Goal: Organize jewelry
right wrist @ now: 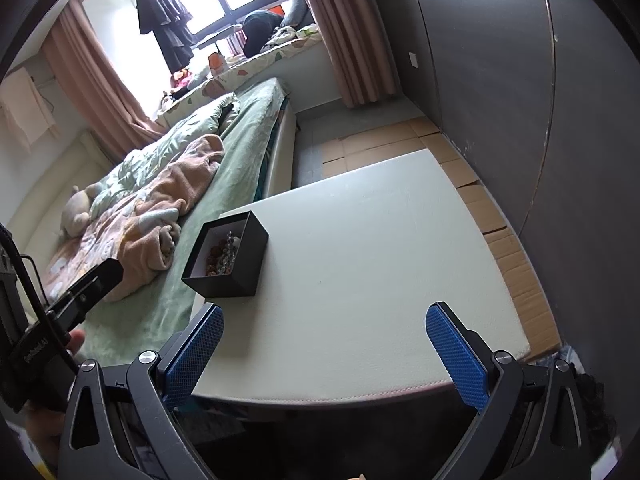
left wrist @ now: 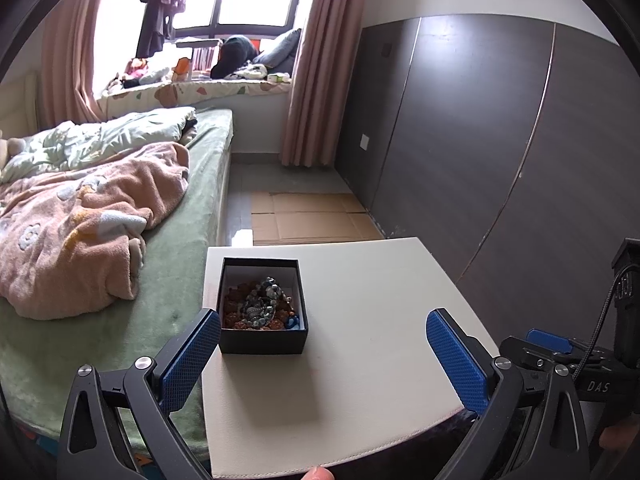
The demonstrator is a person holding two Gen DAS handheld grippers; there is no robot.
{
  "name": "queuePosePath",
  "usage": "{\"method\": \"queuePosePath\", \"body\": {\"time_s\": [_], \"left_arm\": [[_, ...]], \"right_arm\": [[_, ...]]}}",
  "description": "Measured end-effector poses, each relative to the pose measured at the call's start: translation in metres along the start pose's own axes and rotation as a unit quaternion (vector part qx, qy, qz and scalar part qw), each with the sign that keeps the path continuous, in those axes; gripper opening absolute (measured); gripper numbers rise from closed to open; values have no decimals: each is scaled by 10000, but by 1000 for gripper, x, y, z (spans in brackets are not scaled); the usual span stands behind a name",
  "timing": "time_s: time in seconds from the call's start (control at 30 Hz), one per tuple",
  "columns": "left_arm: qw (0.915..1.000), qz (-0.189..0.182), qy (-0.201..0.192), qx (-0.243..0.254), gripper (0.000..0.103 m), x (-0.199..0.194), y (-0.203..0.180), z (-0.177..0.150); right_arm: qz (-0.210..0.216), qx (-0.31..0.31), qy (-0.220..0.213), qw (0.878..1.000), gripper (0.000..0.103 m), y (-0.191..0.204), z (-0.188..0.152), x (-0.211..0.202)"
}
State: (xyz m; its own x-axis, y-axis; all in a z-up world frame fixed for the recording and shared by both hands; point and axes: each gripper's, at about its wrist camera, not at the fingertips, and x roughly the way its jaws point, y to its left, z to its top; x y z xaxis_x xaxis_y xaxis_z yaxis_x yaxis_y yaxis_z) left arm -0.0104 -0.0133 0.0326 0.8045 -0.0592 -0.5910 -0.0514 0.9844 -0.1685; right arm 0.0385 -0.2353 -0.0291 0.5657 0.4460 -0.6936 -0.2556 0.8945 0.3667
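A white worktop (left wrist: pixel 360 360) stands just beside the bed (left wrist: pixel 180 240). On it sits an open black box (left wrist: pixel 262 338) of beaded jewelry (left wrist: pixel 260 304), near the bed-side edge.

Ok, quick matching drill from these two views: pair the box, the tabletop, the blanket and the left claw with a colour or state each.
Things:
1. box
2. tabletop
3. blanket
4. left claw

Descriptions:
A. pink, crumpled on the bed
B. black, lid off, beaded jewelry inside
C. wide open, holding nothing
D. cream-white, bare apart from one item

Pairs: 1-B, 2-D, 3-A, 4-C
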Motion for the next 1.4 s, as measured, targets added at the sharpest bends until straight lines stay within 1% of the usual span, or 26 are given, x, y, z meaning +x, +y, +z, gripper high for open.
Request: {"method": "queuePosePath", "body": {"time_s": [0.27, 0.37, 0.47, 0.83, 1.03, 1.4], "left_arm": [[9999, 119, -35, 24, 103, -2, -1, 0], [9999, 159, -35, 19, 103, -2, 0, -1], [9999, 153, -32, 14, 103, -2, -1, -1], [10000, 96, -4, -25, 103, 0, 0, -1], [9999, 76, 34, -77, 103, 2, 3, -1], [10000, 61, 72, -32, 103, 6, 3, -3]], "right_arm": [[-14, -43, 7, 10000, 102, 4, -1, -1], [92, -26, 33, 9999, 102, 5, 0, -1], [128, -52, 30, 9999, 102, 7, 0, -2], [60, -48, -16, 10000, 102, 7, 2, -5], [44, -58, 33, 10000, 102, 7, 1, -4], [-15, -34, 66, 10000, 102, 7, 2, -3]]}}
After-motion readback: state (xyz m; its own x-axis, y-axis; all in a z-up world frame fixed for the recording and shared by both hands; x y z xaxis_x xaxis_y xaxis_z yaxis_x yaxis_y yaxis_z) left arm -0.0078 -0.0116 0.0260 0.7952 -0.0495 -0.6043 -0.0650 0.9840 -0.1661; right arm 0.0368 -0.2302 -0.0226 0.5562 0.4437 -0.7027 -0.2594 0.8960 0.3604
